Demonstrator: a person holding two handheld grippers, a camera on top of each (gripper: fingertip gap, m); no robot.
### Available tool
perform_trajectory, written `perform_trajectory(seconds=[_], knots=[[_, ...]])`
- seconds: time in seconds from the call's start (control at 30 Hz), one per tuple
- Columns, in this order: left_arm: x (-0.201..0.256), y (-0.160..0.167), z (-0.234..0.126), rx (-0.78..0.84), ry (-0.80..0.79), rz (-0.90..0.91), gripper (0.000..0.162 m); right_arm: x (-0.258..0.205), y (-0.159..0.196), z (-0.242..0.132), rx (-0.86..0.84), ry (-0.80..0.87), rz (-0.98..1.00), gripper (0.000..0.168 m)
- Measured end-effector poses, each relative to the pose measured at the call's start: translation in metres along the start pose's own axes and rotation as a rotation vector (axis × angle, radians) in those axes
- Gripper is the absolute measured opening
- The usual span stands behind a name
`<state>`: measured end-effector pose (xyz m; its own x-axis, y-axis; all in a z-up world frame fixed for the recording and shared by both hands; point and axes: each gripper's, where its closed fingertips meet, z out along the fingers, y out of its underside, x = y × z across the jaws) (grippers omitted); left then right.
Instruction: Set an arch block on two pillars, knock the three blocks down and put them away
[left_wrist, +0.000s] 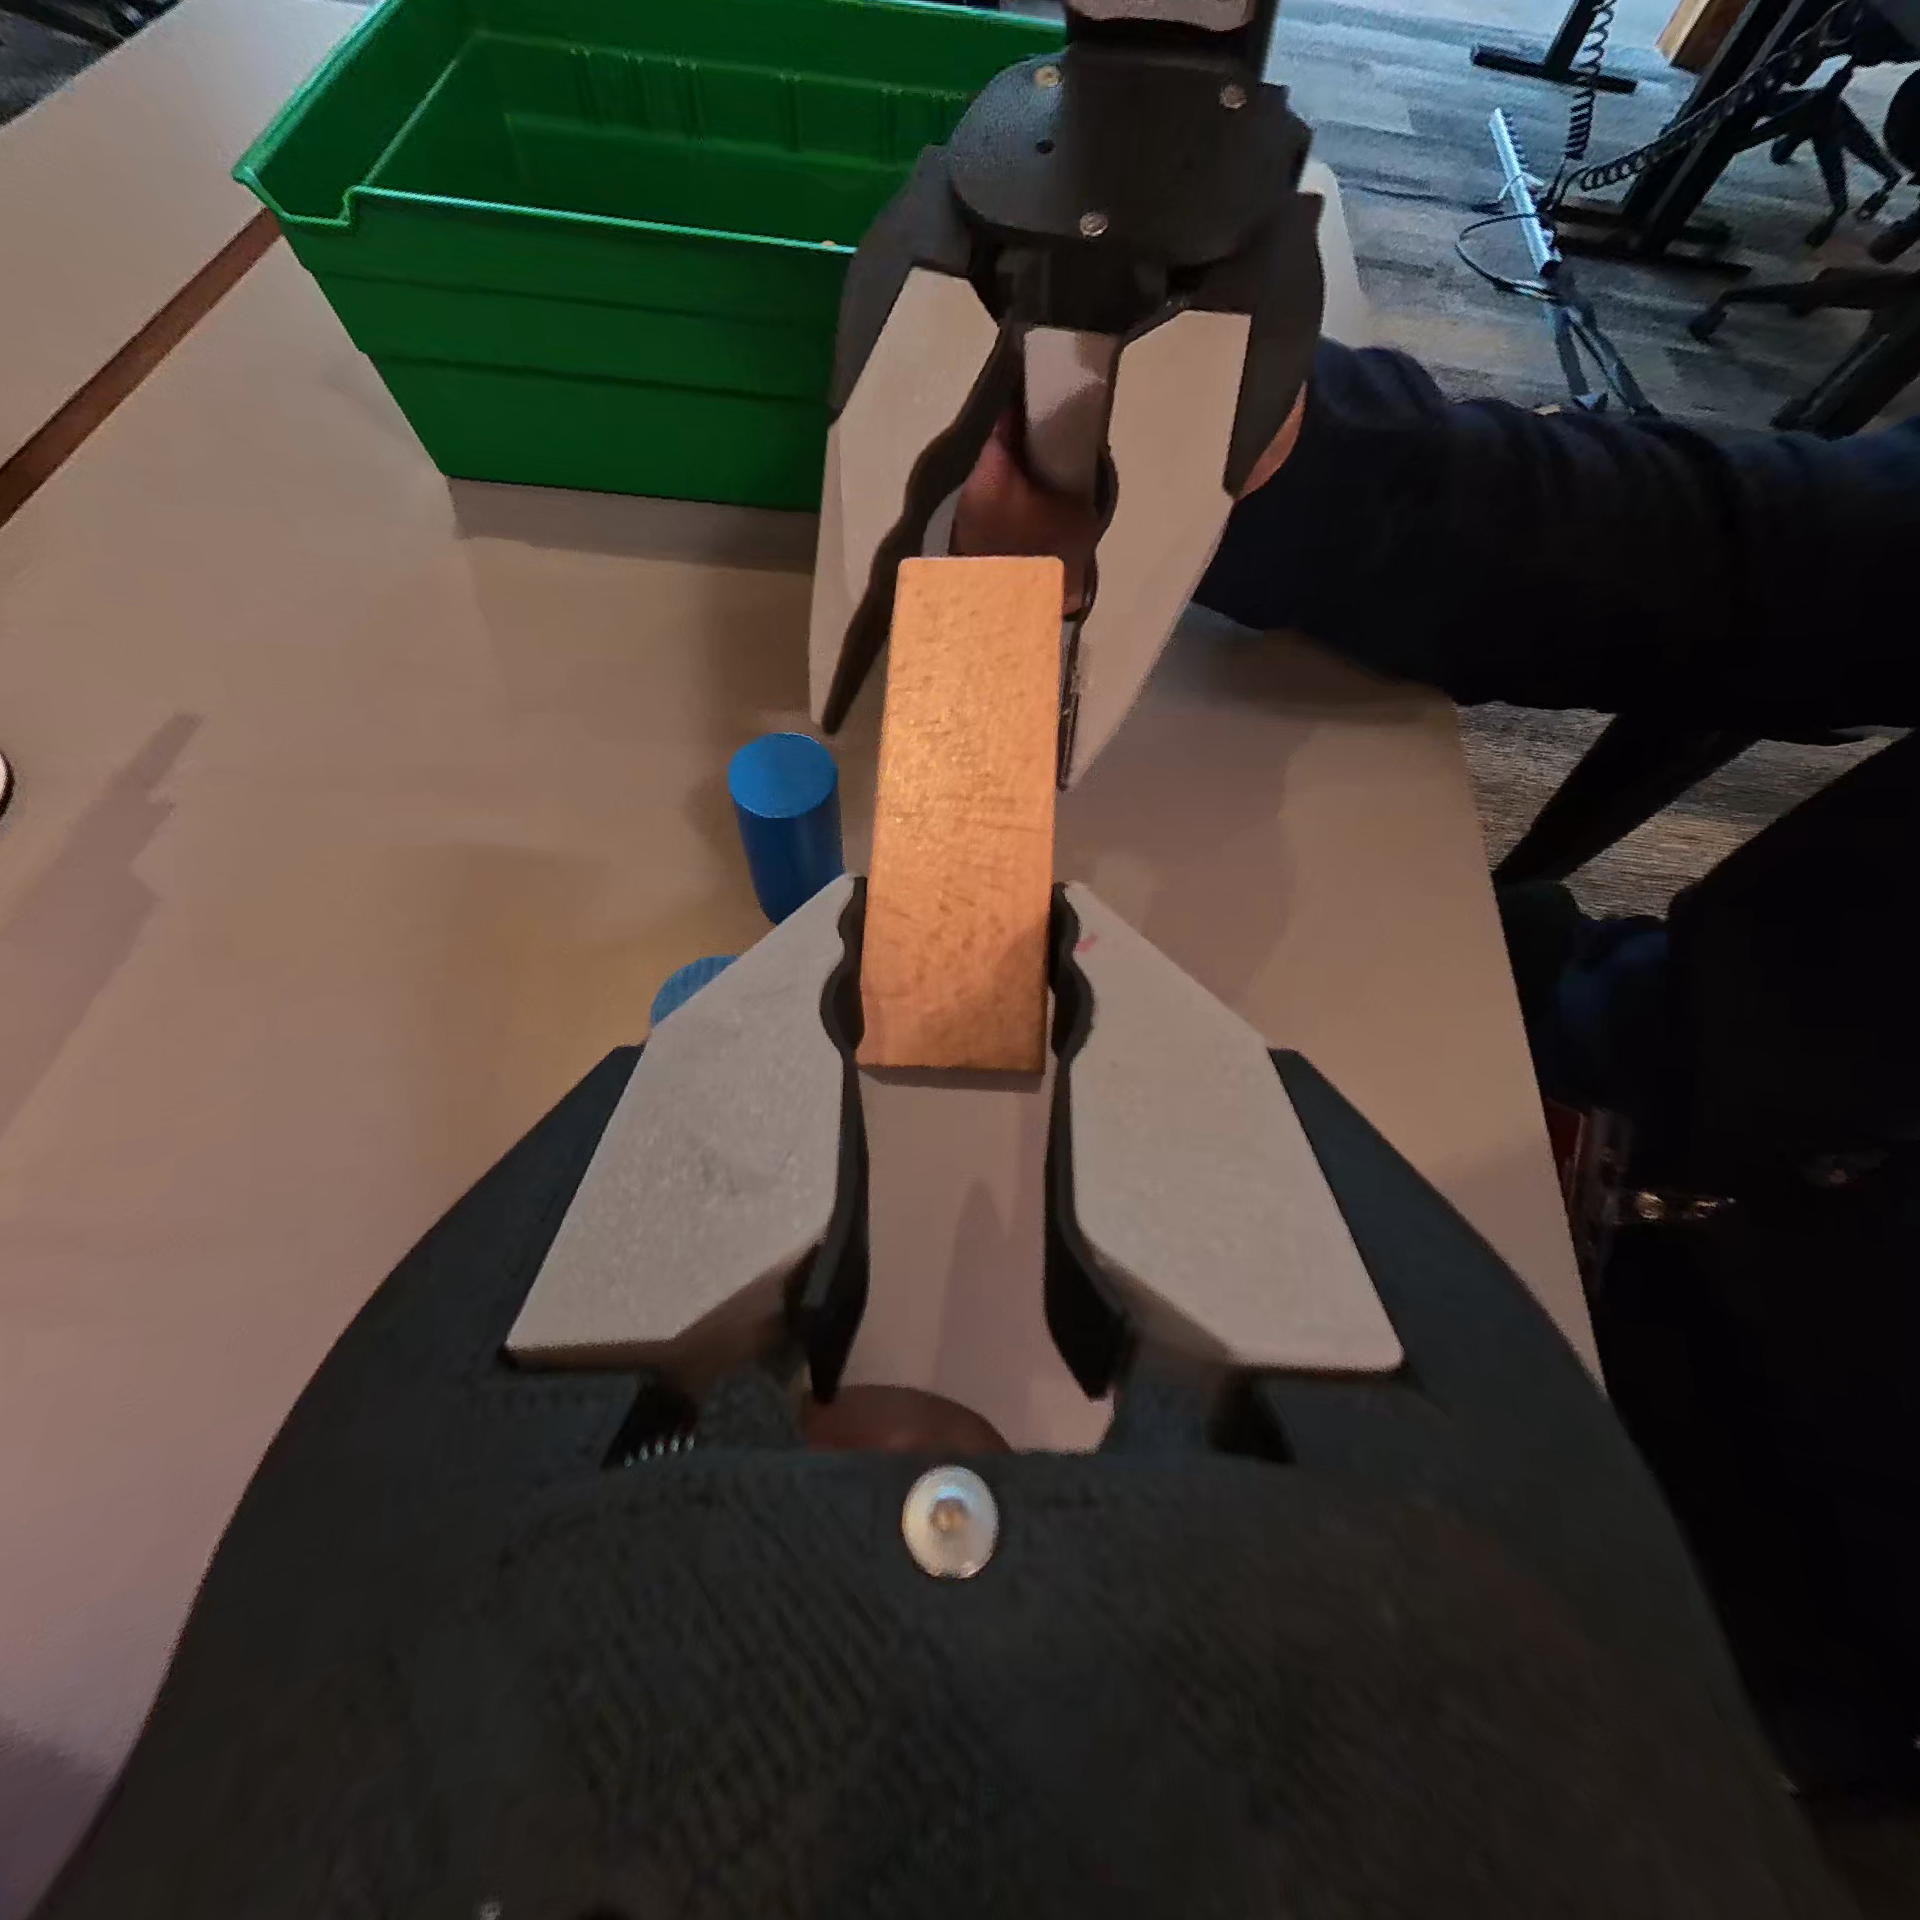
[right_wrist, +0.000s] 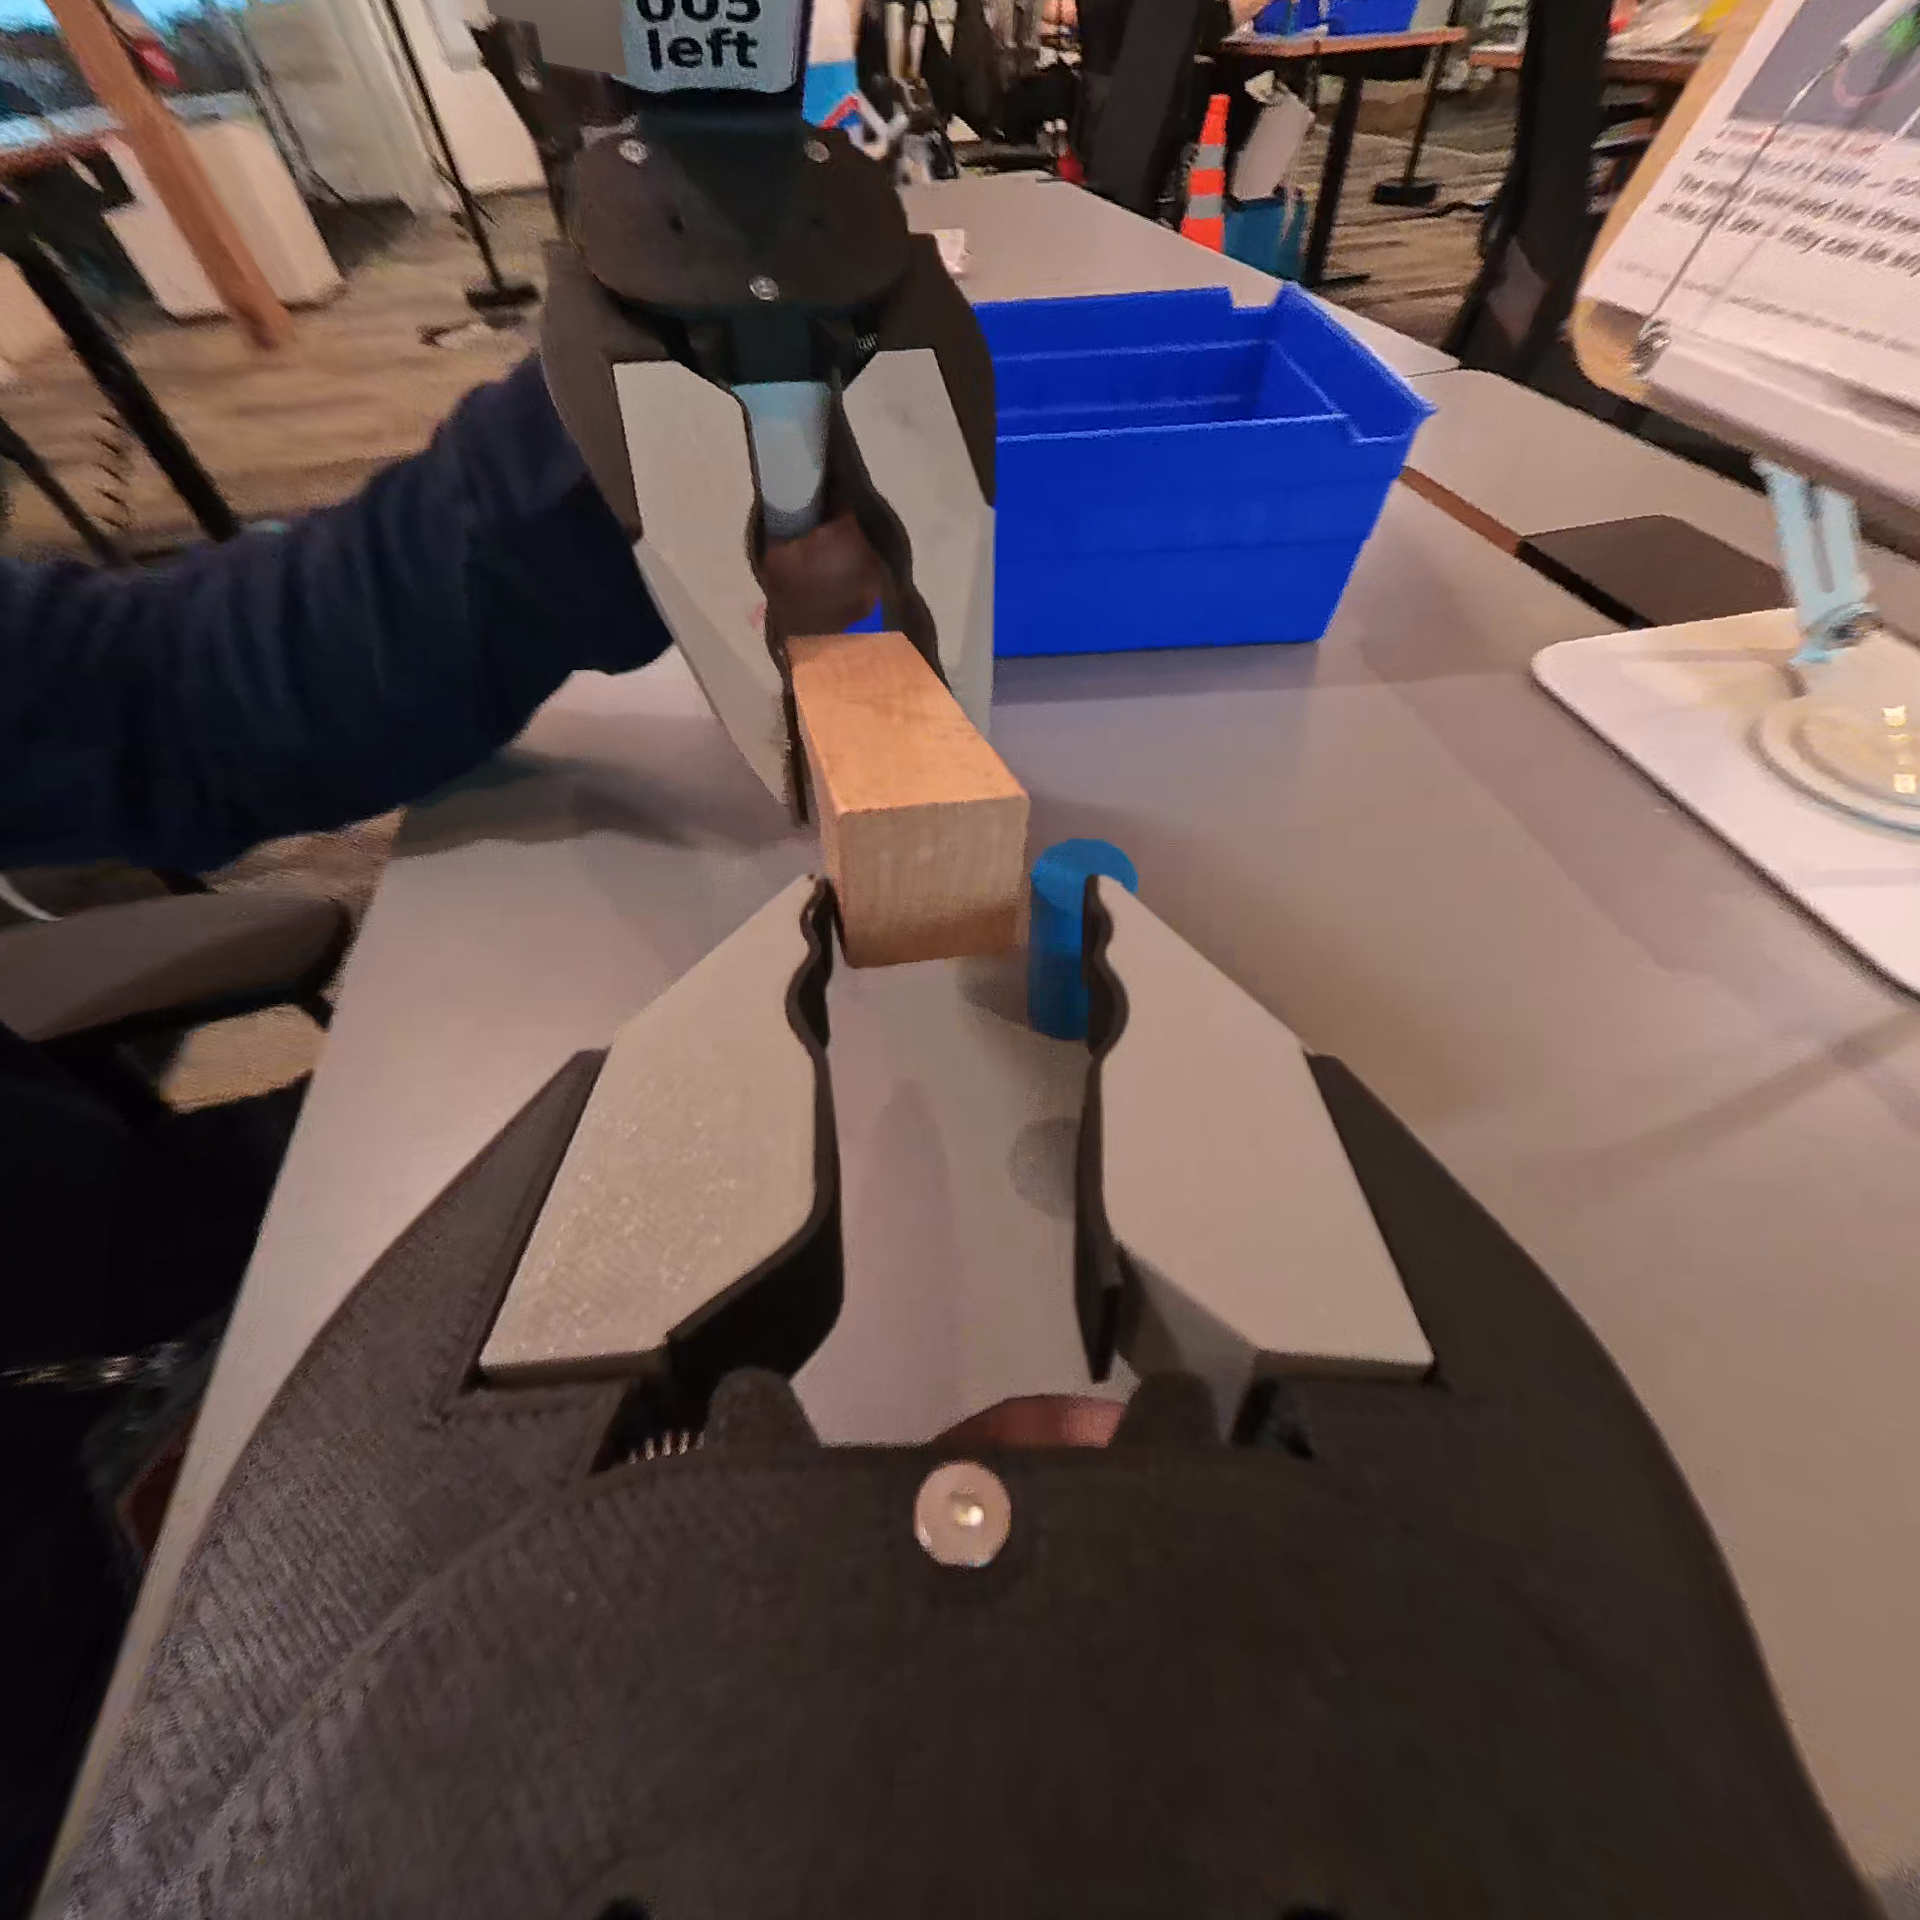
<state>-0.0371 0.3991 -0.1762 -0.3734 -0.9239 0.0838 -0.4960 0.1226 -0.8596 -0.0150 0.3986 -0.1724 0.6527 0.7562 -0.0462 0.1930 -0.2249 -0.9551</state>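
Two hand-held grippers face each other over the grey tabletop. The left hand-held gripper pinches the near end of the wooden block between its jaws. The block is plain light wood with visible grain, a flat rectangular top and a squarish end face; whether its underside is arched cannot be told. Its long axis runs level, pointing straight away from the left gripper toward the right hand-held gripper. The right gripper's jaws stand spread, the block's far end just at its left fingertip.

Beside the block, one blue cylinder pillar stands upright; a second blue piece shows only partly behind the left finger. Beyond the block sits a green plastic bin; behind the left gripper, a blue plastic bin. The left gripper's handle bears a label with writing.
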Motion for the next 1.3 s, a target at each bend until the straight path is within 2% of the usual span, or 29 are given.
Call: perform_trajectory(seconds=[0.2, 0.4, 0.53, 0.9, 1.03, 1.13, 1.23, 1.3], knots=[[0.002, 0.006, -0.004, 0.002, -0.01, 0.017, 0.032, -0.004, -0.02, -0.016, -0.01, 0.156, -0.184, 0.049], [0.009, 0.01, 0.003, -0.03, -0.01, 0.068, 0.032, -0.022, -0.017, 0.003, -0.251, 0.066, -0.23, 0.055], [0.015, 0.01, 0.008, -0.048, -0.011, 0.105, 0.032, -0.025, 0.002, 0.013, -0.438, -0.028, -0.199, 0.034], [0.01, 0.021, 0.013, -0.142, -0.083, 0.141, 0.032, -0.025, 0.021, 0.025, -0.637, -0.045, -0.256, 0.031], [0.004, 0.016, 0.009, -0.105, -0.118, 0.11, 0.032, -0.018, 0.012, 0.023, -0.625, -0.036, -0.267, 0.031], [-0.014, 0.012, -0.008, -0.059, -0.202, 0.057, 0.041, 0.001, 0.001, 0.016, -0.603, 0.009, -0.253, 0.031], [-0.024, 0.017, -0.02, -0.04, -0.208, -0.003, 0.042, 0.02, -0.007, 0.012, -0.588, 0.038, -0.235, 0.031], [-0.039, 0.028, -0.022, -0.074, -0.257, -0.044, 0.048, 0.029, -0.006, 0.015, -0.581, 0.03, -0.22, 0.031]])
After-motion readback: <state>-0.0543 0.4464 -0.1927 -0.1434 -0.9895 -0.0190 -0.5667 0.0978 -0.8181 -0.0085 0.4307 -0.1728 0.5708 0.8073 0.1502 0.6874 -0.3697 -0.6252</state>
